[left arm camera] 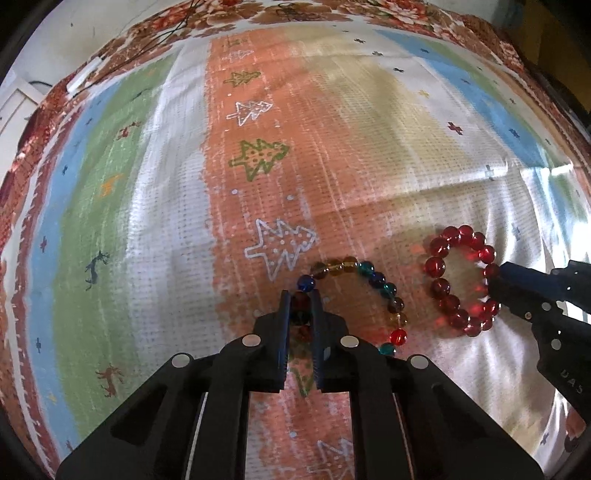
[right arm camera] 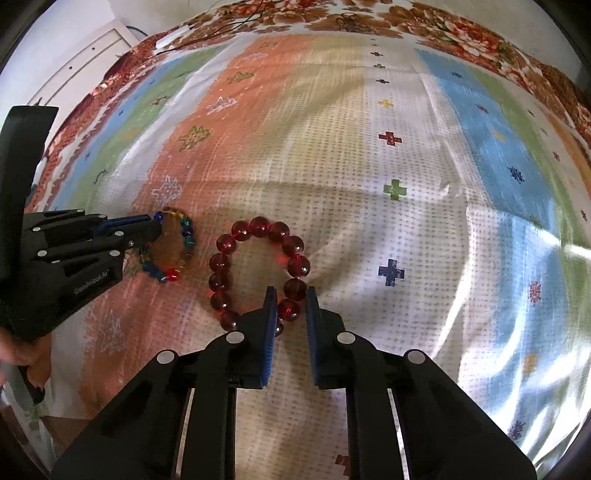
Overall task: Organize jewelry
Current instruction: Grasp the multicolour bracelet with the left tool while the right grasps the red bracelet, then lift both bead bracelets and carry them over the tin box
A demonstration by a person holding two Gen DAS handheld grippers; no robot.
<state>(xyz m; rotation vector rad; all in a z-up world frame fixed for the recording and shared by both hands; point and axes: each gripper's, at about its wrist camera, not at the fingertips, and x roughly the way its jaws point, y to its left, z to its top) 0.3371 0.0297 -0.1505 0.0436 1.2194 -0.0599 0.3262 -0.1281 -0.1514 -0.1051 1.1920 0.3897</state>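
Note:
A multicoloured bead bracelet (left arm camera: 373, 277) lies on the patterned cloth. My left gripper (left arm camera: 300, 295) is shut on its left side, with dark beads pinched between the fingers. The bracelet also shows in the right wrist view (right arm camera: 186, 230), with the left gripper (right arm camera: 157, 225) at its left edge. A red bead bracelet (right arm camera: 236, 232) lies to the right of it. My right gripper (right arm camera: 290, 295) is shut on the red bracelet's near right beads. In the left wrist view the red bracelet (left arm camera: 439, 266) has the right gripper (left arm camera: 496, 275) at its right edge.
The striped cloth (left arm camera: 332, 129) with tree and cross motifs covers a bed with a floral sheet (right arm camera: 461, 26) at the far edge. A white device with cables (right arm camera: 173, 37) lies at the far left. A hand (right arm camera: 14, 354) holds the left gripper's handle.

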